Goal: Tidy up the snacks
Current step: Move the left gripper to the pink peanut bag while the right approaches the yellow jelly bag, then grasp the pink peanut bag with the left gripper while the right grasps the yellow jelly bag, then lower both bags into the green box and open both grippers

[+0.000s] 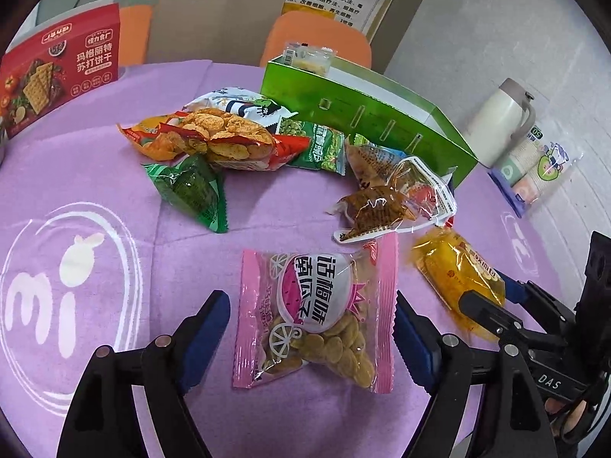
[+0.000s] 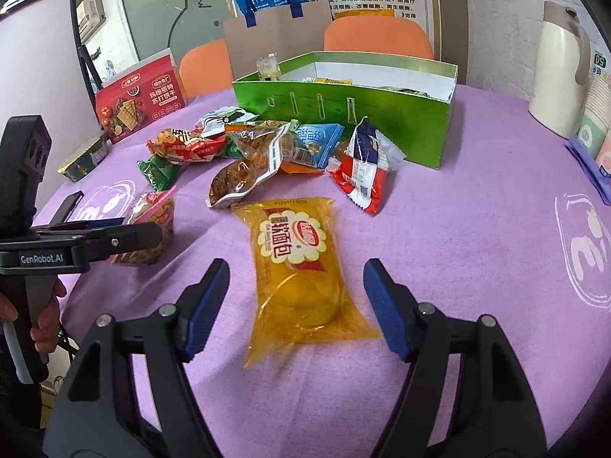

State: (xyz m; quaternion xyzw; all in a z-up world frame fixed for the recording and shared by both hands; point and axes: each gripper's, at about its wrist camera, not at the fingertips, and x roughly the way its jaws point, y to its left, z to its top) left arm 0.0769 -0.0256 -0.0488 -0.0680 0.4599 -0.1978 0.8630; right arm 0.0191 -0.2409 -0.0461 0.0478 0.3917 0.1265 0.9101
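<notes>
Both grippers w/ jaws spread, nothing pinched. Left gripper (image 1: 313,337) straddles pink seed packet (image 1: 313,316) on table (image 1: 95,175), long axis 12–6. Right gripper (image 2: 296,299) straddles yellow bread packet (image 2: 301,267), same axis. Green box (image 2: 343,114) at 12, beyond snack pile.

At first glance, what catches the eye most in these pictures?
An open left gripper straddles a pink seed packet on the purple tablecloth. The open right gripper frames a yellow bread packet. Behind, mixed snacks lie before an open green cardboard box.
</notes>
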